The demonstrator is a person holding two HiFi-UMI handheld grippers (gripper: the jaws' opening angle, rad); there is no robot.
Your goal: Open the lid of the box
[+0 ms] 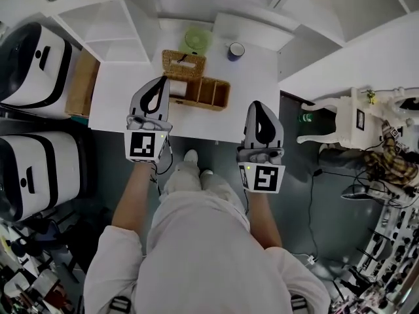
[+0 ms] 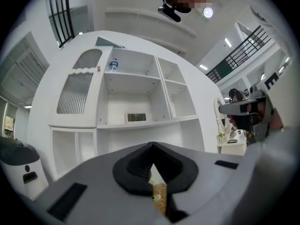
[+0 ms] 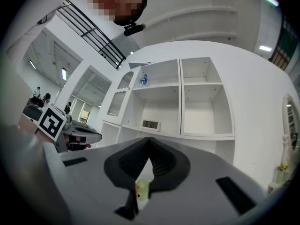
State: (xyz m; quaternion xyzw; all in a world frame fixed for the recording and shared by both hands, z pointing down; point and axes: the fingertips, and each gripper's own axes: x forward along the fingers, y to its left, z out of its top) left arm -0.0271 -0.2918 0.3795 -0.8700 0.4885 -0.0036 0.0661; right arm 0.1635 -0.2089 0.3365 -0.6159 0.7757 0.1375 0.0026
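Observation:
A woven wicker box [image 1: 208, 93] sits on the white table [image 1: 121, 97], its dividers showing from above. Its woven lid [image 1: 184, 63], with a slot in it, lies tipped back behind the box. My left gripper [image 1: 159, 81] hovers over the box's left end, and its jaws meet at the tips with nothing between them. In the left gripper view [image 2: 151, 145] it points level at white shelves, with a bit of wicker [image 2: 160, 198] showing below the jaws. My right gripper [image 1: 260, 104] is shut and empty near the table's front edge, right of the box; the right gripper view [image 3: 149, 139] shows the same.
A green round object [image 1: 197, 40] and a blue-and-white cup [image 1: 236, 50] stand at the table's back. White shelving [image 1: 111, 25] lines the far side. Two white machines [image 1: 33, 64] and a wooden crate [image 1: 82, 84] stand left; a white stool [image 1: 347, 120] stands right.

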